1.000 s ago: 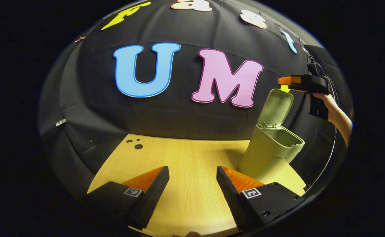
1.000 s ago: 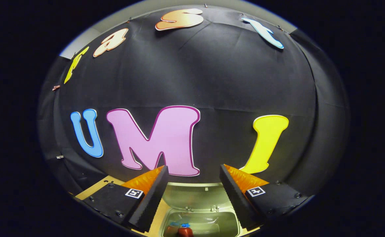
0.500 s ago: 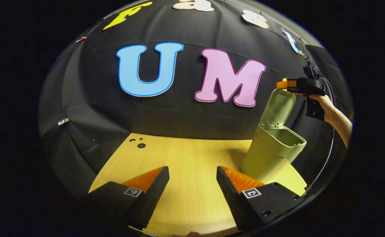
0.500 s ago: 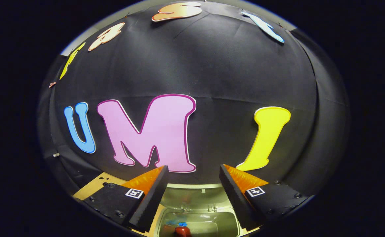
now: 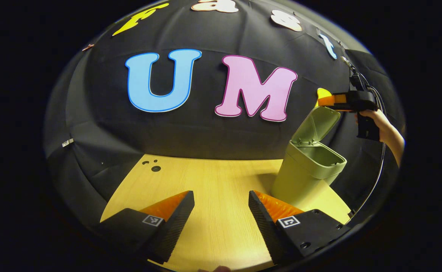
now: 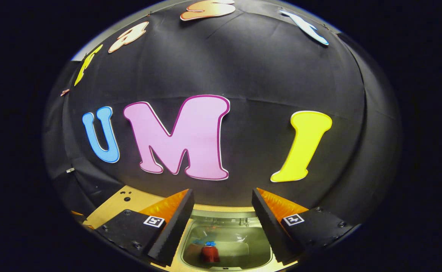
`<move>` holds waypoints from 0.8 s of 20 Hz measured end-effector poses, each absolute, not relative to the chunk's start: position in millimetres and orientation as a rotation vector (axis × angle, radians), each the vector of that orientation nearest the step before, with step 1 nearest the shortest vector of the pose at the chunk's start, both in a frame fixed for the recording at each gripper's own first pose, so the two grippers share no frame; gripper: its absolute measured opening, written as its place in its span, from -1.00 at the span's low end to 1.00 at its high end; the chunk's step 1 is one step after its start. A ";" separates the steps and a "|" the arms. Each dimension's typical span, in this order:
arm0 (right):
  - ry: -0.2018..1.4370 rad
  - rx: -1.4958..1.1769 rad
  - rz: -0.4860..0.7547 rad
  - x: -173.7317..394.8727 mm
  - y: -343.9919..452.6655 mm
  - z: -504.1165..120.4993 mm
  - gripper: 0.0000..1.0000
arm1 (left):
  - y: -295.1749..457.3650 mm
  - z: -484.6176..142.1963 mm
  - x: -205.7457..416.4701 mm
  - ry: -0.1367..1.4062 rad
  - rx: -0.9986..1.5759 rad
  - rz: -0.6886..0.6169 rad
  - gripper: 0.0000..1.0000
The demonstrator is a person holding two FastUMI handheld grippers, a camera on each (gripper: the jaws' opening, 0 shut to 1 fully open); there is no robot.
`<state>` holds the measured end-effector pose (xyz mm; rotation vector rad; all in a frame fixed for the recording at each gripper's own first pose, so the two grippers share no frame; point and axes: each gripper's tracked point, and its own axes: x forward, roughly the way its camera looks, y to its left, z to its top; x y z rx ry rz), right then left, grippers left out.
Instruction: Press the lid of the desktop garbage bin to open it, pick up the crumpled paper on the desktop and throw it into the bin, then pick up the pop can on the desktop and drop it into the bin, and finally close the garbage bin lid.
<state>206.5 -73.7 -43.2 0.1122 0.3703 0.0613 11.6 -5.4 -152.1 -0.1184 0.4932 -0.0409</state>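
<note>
Left hand-held gripper sits low over the surface, fingers spread wide, nothing between them, touching nothing. Ahead and to its right stands the green garbage bin, lid tipped up on its hinge, mouth exposed.

Right hand-held gripper, seen from the left gripper view, is up by the lid's top edge w/ a hand gripping its handle; can't tell if it's actually touching the lid. In the right gripper view that hand-held gripper is released, fingers wide apart, empty. Directly below and between its fingers is the bin's mouth, and the red pop can lies inside at the bottom. A blue bit just behind the can; too small to tell what. Crumpled paper not made out in there.

Surface is pale wood, a few small dark holes far ahead-left of the left hand-held gripper. Black cloth wall behind it all.
</note>
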 end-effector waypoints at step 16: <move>0.655 0.147 0.102 140.7 -63.1 -133.5 0.95 | -18.3 -157.6 10.5 0.511 -0.114 -0.091 0.89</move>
